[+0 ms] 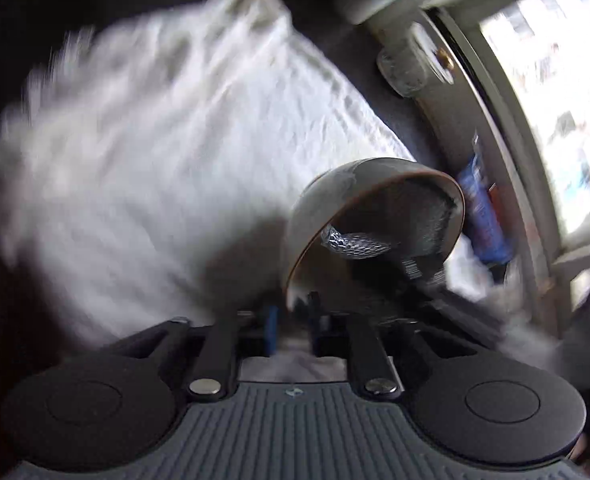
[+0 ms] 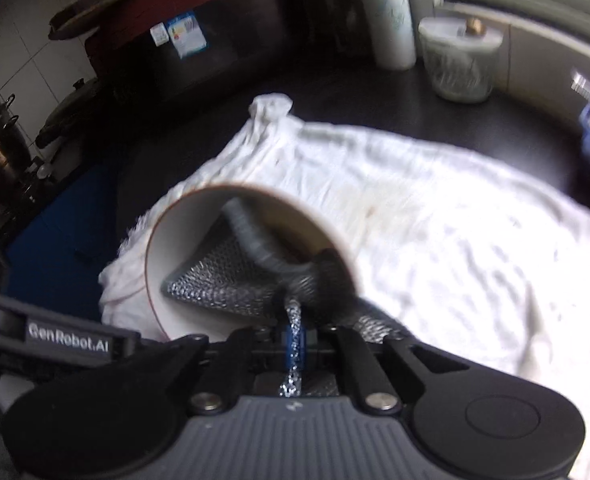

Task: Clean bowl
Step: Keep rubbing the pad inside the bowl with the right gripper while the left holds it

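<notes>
Right gripper (image 2: 295, 340) pinched tight on silver mesh scrubber (image 2: 231, 280), which lay inside tilted bowl (image 2: 183, 232). Left gripper (image 1: 291, 320) jaws partly spread astride bowl's near rim; contact unclear through blur. Bowl sat tipped over white cloth (image 2: 435, 216) on dark counter (image 2: 375, 96). Lidded jar (image 2: 459, 64) beyond, by the window.

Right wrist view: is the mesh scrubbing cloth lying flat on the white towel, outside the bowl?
No. The mesh scrubbing cloth, pinched in the right gripper, reaches inside the tilted bowl, above the white towel.
</notes>
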Demonstrator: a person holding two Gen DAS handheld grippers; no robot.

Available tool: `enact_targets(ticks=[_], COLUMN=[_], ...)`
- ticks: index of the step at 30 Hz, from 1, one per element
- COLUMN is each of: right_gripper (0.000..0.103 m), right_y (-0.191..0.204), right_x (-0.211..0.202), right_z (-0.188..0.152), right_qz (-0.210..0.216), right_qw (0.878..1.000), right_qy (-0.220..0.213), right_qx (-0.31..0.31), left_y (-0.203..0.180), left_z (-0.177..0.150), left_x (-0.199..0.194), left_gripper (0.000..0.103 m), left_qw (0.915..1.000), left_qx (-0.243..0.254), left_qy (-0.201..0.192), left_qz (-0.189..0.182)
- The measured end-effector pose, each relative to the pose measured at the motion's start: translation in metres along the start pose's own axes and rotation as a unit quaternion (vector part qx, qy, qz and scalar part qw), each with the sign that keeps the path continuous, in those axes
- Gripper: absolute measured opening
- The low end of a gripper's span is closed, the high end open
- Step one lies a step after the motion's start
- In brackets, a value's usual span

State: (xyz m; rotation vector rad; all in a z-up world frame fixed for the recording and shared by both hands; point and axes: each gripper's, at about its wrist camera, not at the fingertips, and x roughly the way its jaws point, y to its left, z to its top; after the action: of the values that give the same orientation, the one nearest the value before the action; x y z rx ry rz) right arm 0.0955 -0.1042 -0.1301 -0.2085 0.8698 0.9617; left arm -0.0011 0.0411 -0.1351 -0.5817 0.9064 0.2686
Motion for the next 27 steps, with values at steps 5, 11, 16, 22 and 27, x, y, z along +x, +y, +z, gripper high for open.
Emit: enact_targets(ticks=[5, 11, 16, 22, 27], right_gripper=[0.003, 0.002, 0.001, 0.002, 0.003], right_y=[0.014, 0.013, -0.003, -0.013, -0.021], right_x=[0.0, 0.01, 0.018, 0.022, 0.024], right_z=[0.005, 0.005, -0.001, -0.002, -0.007], right_qz=[-0.039, -0.053, -0.011, 0.048, 0.103], right_qw=[0.997, 0.995, 1.0, 0.996, 0.985], right_qy=[-0.023, -0.012, 0.021, 0.037, 0.051], right_qx=[-0.061, -0.081, -0.018, 0.064, 0.127], left_y=[-0.048, -0.051, -0.011, 0.034, 0.064], left_z=[0.002, 0.003, 0.007, 0.004, -0.014], left_x=[-0.009, -0.008, 0.004, 0.018, 0.032], left_gripper=[0.016, 0.011, 0.01, 0.008, 0.008], left_qw=[0.9572, 0.9492, 0.9957, 0.9879, 0.9507], left_qx=[0.266, 0.299, 0.09, -0.122, -0.268], left_qy=[-0.068, -0.066, -0.019, 0.027, 0.06], left_qz=[0.091, 0.072, -0.011, -0.092, -0.144])
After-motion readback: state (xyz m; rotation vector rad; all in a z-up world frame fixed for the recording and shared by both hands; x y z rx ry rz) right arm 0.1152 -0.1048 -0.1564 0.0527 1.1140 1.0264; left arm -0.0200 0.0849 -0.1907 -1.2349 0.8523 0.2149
